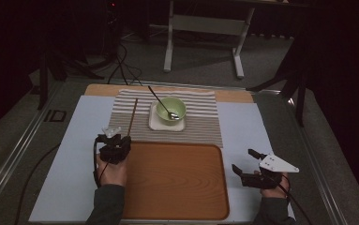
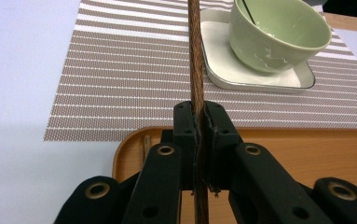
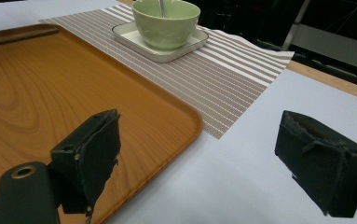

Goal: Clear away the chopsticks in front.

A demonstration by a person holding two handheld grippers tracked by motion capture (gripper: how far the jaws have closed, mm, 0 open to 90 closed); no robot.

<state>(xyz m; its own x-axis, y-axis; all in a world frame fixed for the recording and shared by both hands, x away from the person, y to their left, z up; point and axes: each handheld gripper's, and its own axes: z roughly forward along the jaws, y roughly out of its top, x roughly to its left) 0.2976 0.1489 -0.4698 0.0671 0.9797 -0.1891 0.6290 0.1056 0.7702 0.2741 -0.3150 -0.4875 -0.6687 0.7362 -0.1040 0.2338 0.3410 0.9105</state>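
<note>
Bowl (image 1: 171, 108) on square plate (image 1: 154, 123) holds spoon (image 1: 160, 103); left gripper (image 2: 199, 126) clamps chopstick (image 2: 195, 56) at tray (image 1: 177, 180) far-left corner; right gripper (image 3: 199, 158) gapes wide, holding nothing

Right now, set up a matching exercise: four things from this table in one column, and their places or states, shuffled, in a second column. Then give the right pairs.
Things:
1. thin brown wooden chopstick
2. pale green ceramic bowl
3. long metal spoon
4. right gripper

Places or states:
A. leaning inside the bowl, handle sticking out past the rim
B. jaws wide open over the light blue table cover, beside the brown wooden tray
C. clamped between the left gripper's jaws
D. standing on the square white plate on the striped placemat

Pairs: 1-C, 2-D, 3-A, 4-B
</note>
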